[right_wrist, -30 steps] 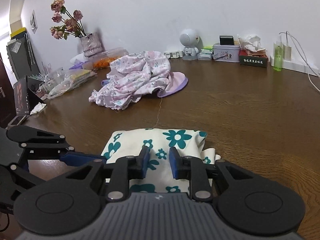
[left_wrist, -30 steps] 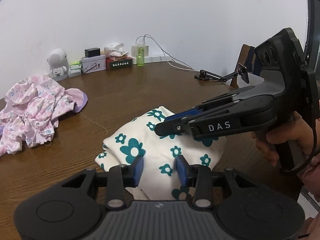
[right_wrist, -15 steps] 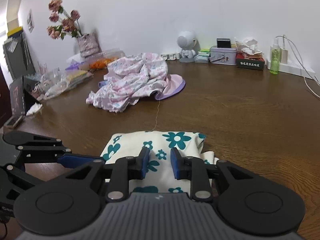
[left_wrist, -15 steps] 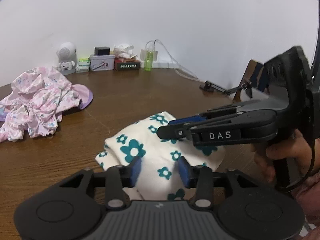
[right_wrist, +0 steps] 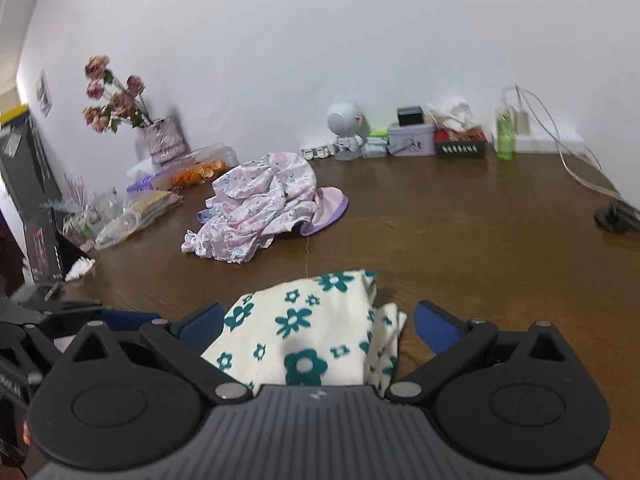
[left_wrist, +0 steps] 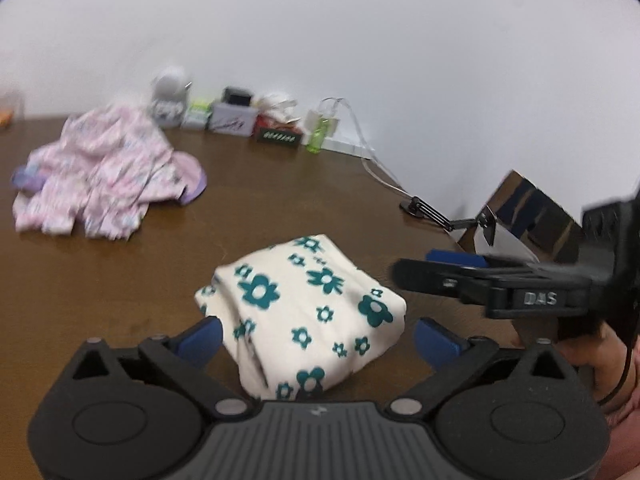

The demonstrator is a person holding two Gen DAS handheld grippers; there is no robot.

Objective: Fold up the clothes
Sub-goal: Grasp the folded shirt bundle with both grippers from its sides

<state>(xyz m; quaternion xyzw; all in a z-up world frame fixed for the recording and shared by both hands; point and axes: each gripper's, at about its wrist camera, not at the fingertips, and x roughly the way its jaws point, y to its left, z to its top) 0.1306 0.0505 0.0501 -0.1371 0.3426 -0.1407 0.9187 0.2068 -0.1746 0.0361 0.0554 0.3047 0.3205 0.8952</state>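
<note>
Left gripper [left_wrist: 318, 338]: jaws opening, blue pads spread wide to either side of the folded garment, neither pad pressing on it.

Right gripper [right_wrist: 316, 324]: jaws opening, blue pads likewise wide apart, the garment lying between them untouched. In the left wrist view it shows from the side at right, held by a hand [left_wrist: 600, 354].

Folded floral garment [left_wrist: 304, 312]: cream cloth printed with teal flowers, folded into a compact bundle, lying on the wooden table [left_wrist: 280, 200] just ahead of both grippers.

Pink floral garment [right_wrist: 260, 208]: crumpled, unfolded, with a lilac part at one side; farther out on the table, well apart from the folded bundle.

Along the wall, far edge of the table:
- small white robot figure [right_wrist: 346, 132]
- grey tin [right_wrist: 412, 140], a black box on top
- dark box [right_wrist: 460, 146] with crumpled tissue above
- green bottle [right_wrist: 505, 132]
- white power strip [right_wrist: 548, 144] with cable

Left end of the table: vase of dried pink roses [right_wrist: 162, 140], plastic-wrapped packets [right_wrist: 136, 216].

Right end: black stand base [right_wrist: 614, 216].
</note>
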